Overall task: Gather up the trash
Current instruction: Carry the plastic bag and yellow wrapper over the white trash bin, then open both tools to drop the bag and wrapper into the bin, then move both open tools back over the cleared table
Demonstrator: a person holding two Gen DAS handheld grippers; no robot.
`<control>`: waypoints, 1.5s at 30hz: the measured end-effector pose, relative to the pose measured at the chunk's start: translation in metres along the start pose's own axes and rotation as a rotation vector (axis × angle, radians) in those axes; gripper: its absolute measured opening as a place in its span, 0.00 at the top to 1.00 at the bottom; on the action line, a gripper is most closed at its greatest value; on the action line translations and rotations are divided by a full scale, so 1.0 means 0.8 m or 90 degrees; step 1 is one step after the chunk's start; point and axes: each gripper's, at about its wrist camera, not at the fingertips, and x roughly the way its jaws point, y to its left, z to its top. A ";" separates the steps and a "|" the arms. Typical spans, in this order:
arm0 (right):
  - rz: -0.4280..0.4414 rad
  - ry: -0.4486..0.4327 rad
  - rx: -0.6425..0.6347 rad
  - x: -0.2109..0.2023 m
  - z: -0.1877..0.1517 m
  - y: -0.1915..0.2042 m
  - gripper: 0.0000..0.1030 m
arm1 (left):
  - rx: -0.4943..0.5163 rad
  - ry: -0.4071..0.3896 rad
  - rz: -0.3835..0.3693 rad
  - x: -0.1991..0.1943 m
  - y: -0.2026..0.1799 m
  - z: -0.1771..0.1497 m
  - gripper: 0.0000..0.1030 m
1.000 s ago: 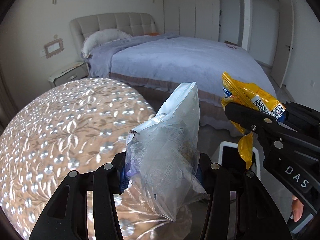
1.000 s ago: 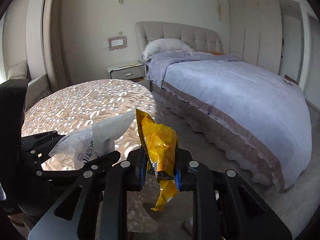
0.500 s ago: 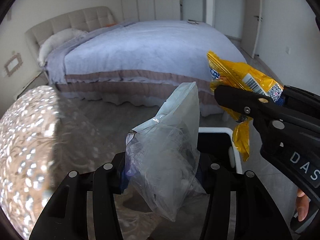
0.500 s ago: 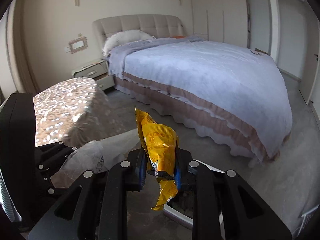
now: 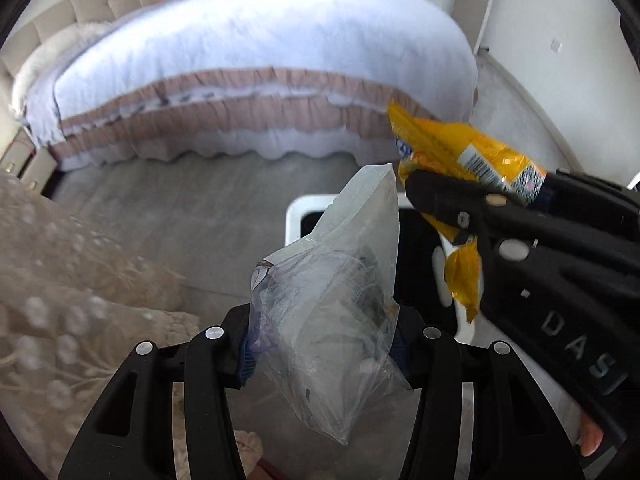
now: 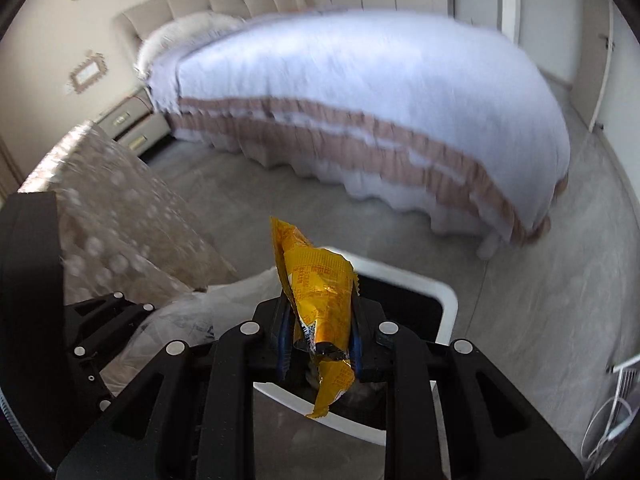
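Presently, item one: left tongs point(image 5: 322, 354), closed on a clear plastic bag point(image 5: 332, 320) of crumpled waste, pads pressing its lower half, its peak standing up and away from the camera, its loose bottom hanging below the fingers. Item two: right tongs point(image 6: 320, 346), drawn nearly fully together on a yellow snack wrapper point(image 6: 320, 300), long axis running upright through the grip, a twisted tail dangling beneath. In the left wrist view the right tongs point(image 5: 440, 204) come in from the right edge, just beside and slightly beyond the bag. Item three, next out: white-rimmed bin point(image 6: 446, 300) with dark interior, on the floor directly ahead of and below both loads; in the left wrist view its rim point(image 5: 296, 216) shows behind the bag. The wrapper's tail hangs over the bin's opening as seen from the right wrist, so the right hand appears the nearer to release; the bag looks to sit over the near-left part of the opening. Item four: patterned bench cover point(image 5: 60, 280) to the left. Item five, farthest: bed point(image 6: 360, 92) with pale blue spread.
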 end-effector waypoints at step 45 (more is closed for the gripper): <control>0.084 -0.308 -0.153 -0.169 0.058 0.136 0.05 | -0.116 -0.294 0.136 -0.245 0.086 -0.014 0.05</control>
